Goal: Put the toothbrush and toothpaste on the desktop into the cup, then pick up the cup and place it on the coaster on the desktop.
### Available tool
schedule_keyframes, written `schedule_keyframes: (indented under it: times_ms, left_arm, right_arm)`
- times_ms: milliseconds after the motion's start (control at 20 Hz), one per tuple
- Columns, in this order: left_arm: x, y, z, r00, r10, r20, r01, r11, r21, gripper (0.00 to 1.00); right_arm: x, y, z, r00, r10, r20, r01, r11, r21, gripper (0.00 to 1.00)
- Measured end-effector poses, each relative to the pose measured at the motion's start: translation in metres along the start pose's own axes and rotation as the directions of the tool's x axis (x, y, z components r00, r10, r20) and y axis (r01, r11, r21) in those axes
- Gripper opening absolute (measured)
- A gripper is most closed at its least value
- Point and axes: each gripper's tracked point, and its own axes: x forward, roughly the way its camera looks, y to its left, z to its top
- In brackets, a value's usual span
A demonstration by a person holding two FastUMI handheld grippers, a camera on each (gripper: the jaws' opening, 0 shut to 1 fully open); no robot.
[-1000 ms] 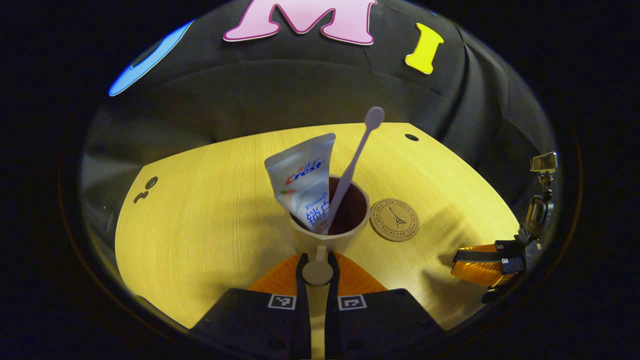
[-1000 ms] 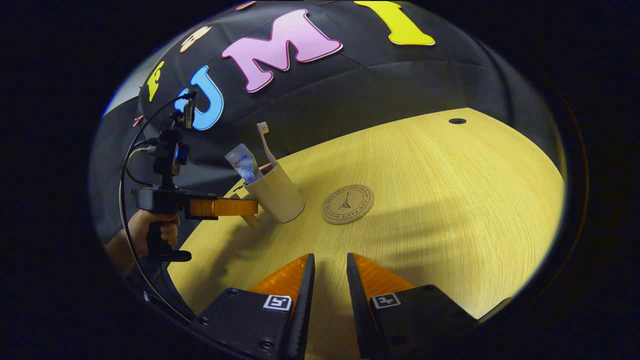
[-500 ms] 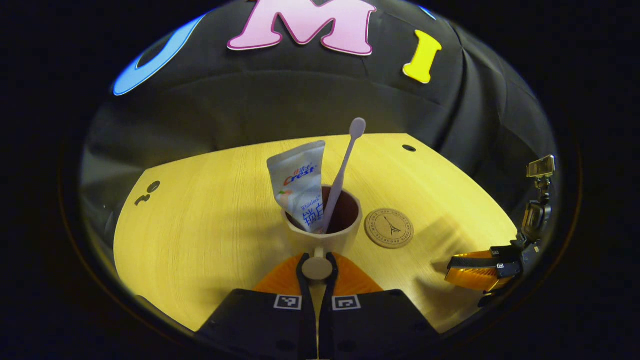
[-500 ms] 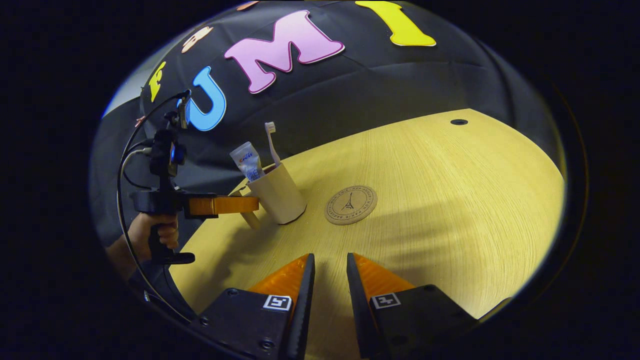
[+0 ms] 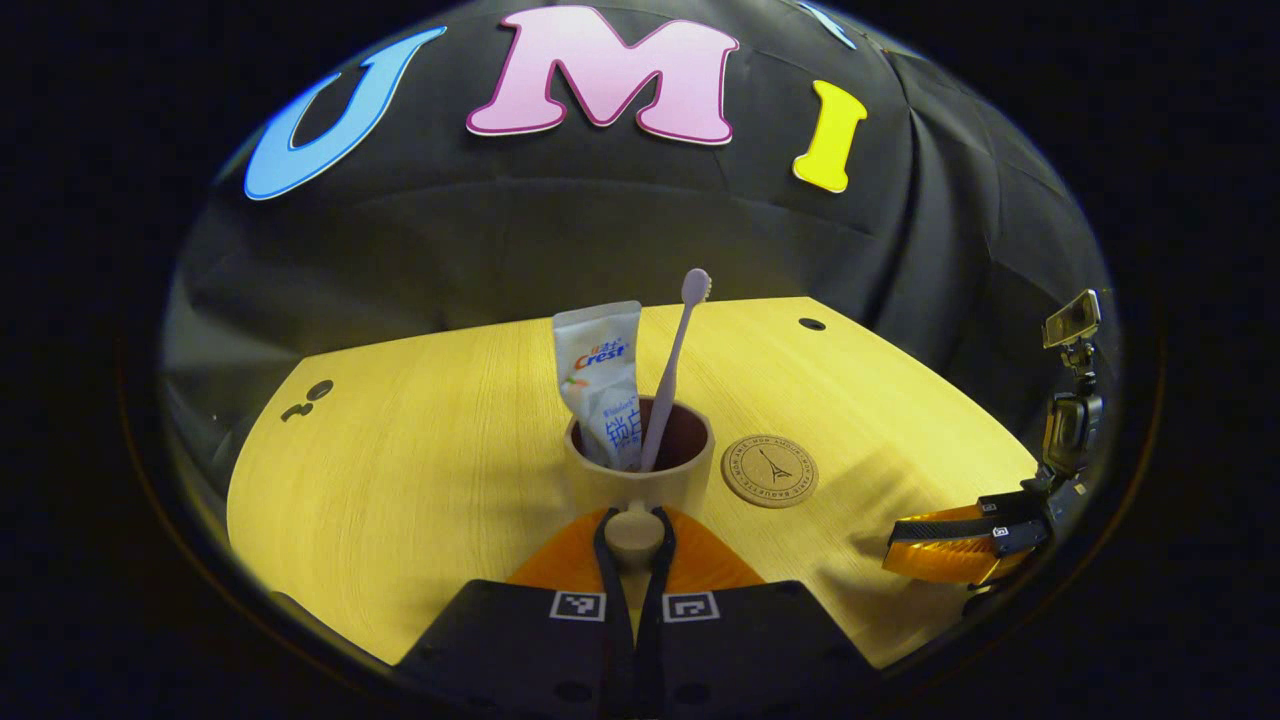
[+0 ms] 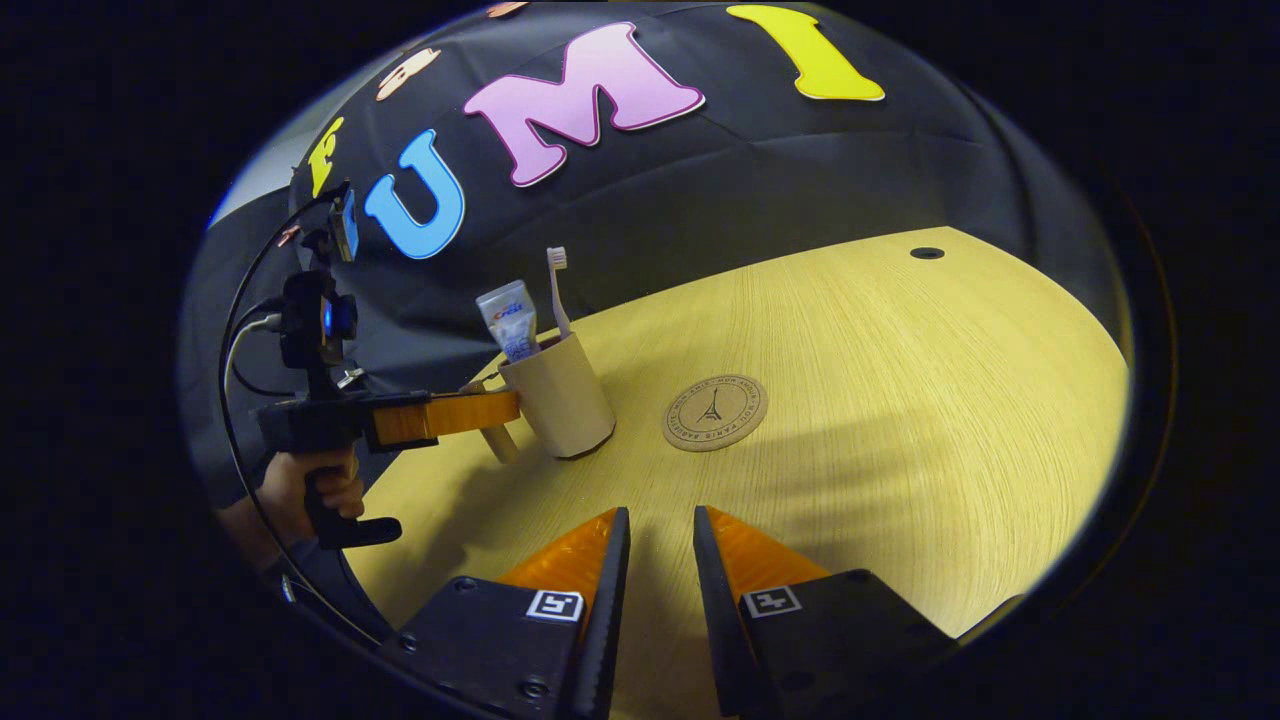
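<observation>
Cup (image 5: 640, 478): holds toothbrush (image 5: 672, 375), toothpaste (image 5: 603, 380); beside coaster (image 5: 769, 470)
Left gripper (image 5: 634, 527): clamped on cup handle (image 5: 634, 530)
Right gripper (image 6: 655, 545): slightly parted, empty, above surface (image 6: 900, 400)

"Crest" on the toothpaste tube (image 5: 603, 385), ringed lettering on the coaster (image 5: 769, 470) too small to read

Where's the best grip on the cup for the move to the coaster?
Probably the handle: it juts from the cup on the side away from the coaster. Come in level from there, as the left tongs do, shut on it. That avoids the toothpaste and toothbrush.
</observation>
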Motion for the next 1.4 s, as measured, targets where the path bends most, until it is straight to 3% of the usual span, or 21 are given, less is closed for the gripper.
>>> schedule_keyframes:
  times_ms: [300, 350, 400, 600, 950, 1100, 1150, 1200, 1250, 1300, 1350, 1400]
  left_arm:
    - [0.000, 0.001, -0.006, 0.994, -0.019, -0.111, 0.016, 0.999, -0.033, 0.06]
    - [-0.002, 0.002, -0.008, 0.990, -0.019, -0.136, 0.017, 1.000, -0.016, 0.02]
    - [-0.001, 0.001, -0.008, 0.987, -0.021, -0.159, 0.019, 1.000, -0.008, 0.07]
    - [-0.003, 0.000, -0.022, 0.966, -0.029, -0.259, 0.029, 1.000, -0.006, 0.10]
    - [-0.002, 0.004, -0.032, 0.941, -0.014, -0.339, 0.020, 1.000, 0.013, 0.25]
    - [-0.005, 0.001, -0.037, 0.916, -0.027, -0.401, 0.032, 0.999, 0.005, 0.28]
    - [-0.006, 0.001, -0.036, 0.908, -0.031, -0.418, 0.036, 0.999, 0.004, 0.34]
    - [-0.006, 0.001, -0.035, 0.900, -0.031, -0.435, 0.040, 0.999, 0.009, 0.34]
    - [-0.007, 0.002, -0.031, 0.895, -0.027, -0.445, 0.043, 0.999, 0.026, 0.47]
    - [-0.005, 0.004, -0.027, 0.892, -0.018, -0.451, 0.044, 0.998, 0.047, 0.44]
    - [-0.004, 0.005, -0.024, 0.886, -0.010, -0.463, 0.044, 0.997, 0.062, 0.54]
    - [-0.001, 0.004, -0.023, 0.882, -0.008, -0.471, 0.045, 0.997, 0.069, 0.54]
  right_arm:
    - [-0.003, 0.001, 0.004, 1.000, -0.009, 0.005, 0.009, 1.000, 0.000, 0.43]
    - [-0.004, 0.001, 0.005, 1.000, -0.012, 0.006, 0.012, 1.000, 0.003, 0.43]
    - [-0.005, 0.001, 0.007, 1.000, -0.015, 0.005, 0.015, 1.000, 0.004, 0.43]
    - [-0.015, 0.002, 0.017, 1.000, -0.026, 0.005, 0.026, 1.000, 0.002, 0.43]
    - [-0.037, -0.001, 0.022, 0.999, -0.045, -0.027, 0.046, 0.998, 0.033, 0.43]
    - [-0.044, 0.000, 0.019, 0.998, -0.042, -0.048, 0.045, 0.997, 0.058, 0.43]
    - [-0.047, 0.000, 0.017, 0.997, -0.043, -0.056, 0.047, 0.997, 0.062, 0.43]
    - [-0.050, 0.001, 0.015, 0.997, -0.042, -0.063, 0.046, 0.997, 0.066, 0.43]
    - [-0.053, 0.001, 0.013, 0.997, -0.042, -0.068, 0.047, 0.996, 0.071, 0.43]
    - [-0.054, 0.001, 0.012, 0.996, -0.040, -0.074, 0.046, 0.996, 0.077, 0.43]
    - [-0.056, 0.001, 0.010, 0.996, -0.041, -0.078, 0.047, 0.995, 0.084, 0.43]
    - [-0.058, -0.001, 0.009, 0.996, -0.040, -0.082, 0.048, 0.995, 0.092, 0.43]
